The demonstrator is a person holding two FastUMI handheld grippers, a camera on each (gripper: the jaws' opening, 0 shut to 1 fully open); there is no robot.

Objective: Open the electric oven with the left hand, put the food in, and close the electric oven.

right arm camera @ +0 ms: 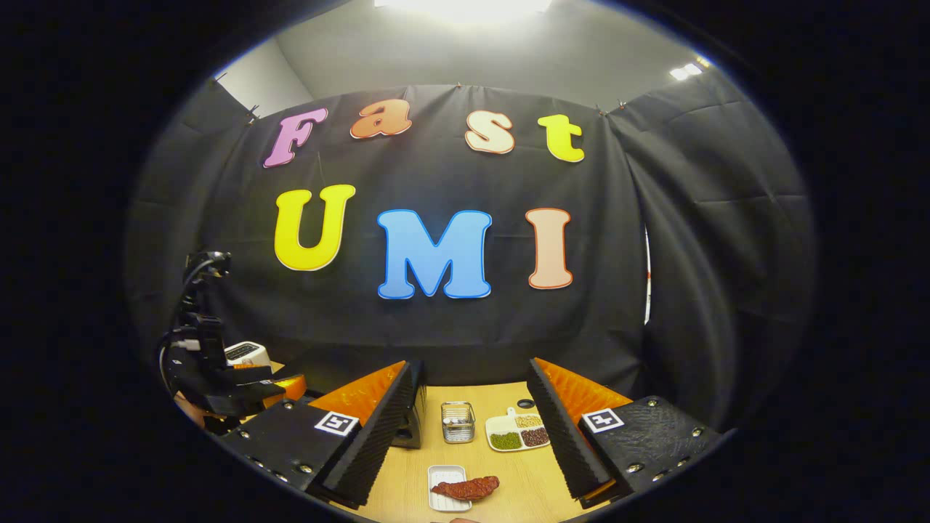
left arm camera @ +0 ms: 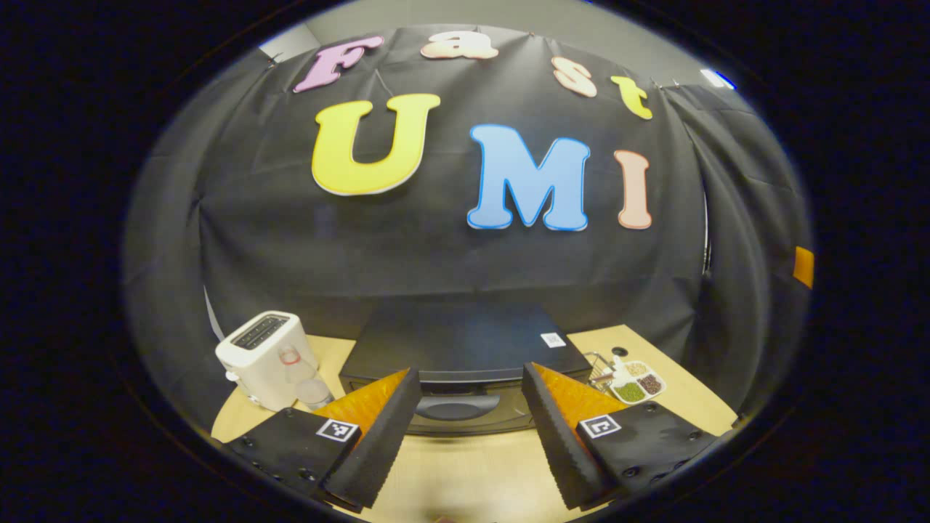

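The toaster (left arm camera: 267, 357) stands off to the left, out of the way, while the left gripper (left arm camera: 471, 428) hangs wide-jawed and empty square before the shut oven (left arm camera: 465, 349), apparently lined up on its door handle (still unheld). Rightward, the right gripper (right arm camera: 471, 436) waits equally wide above the food (right arm camera: 466, 487) on its tray (right arm camera: 445, 473), seemingly ready to take it once the door drops.
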